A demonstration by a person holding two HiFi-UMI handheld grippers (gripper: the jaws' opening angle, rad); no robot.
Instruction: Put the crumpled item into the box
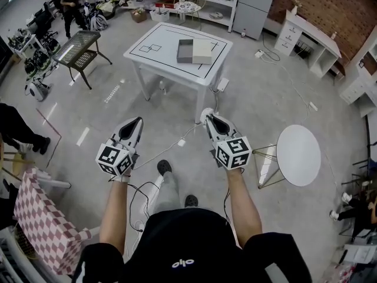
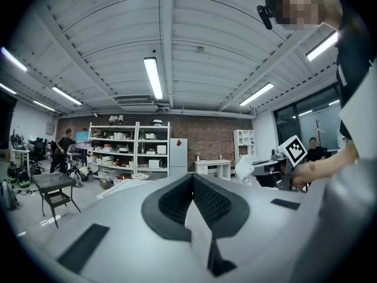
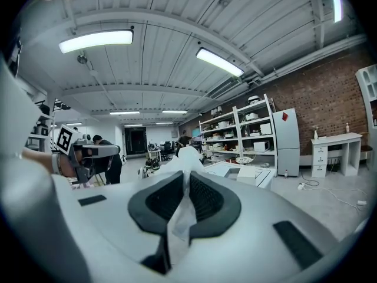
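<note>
White table ahead, box atop

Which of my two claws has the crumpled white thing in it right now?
The right claw: a crumpled white wad is pinched between its jaws and sticks out past the tips. The left claw is shut with nothing in it.

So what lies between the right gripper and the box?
Head view: only grey floor, then the white table's near edge before the box.
</note>
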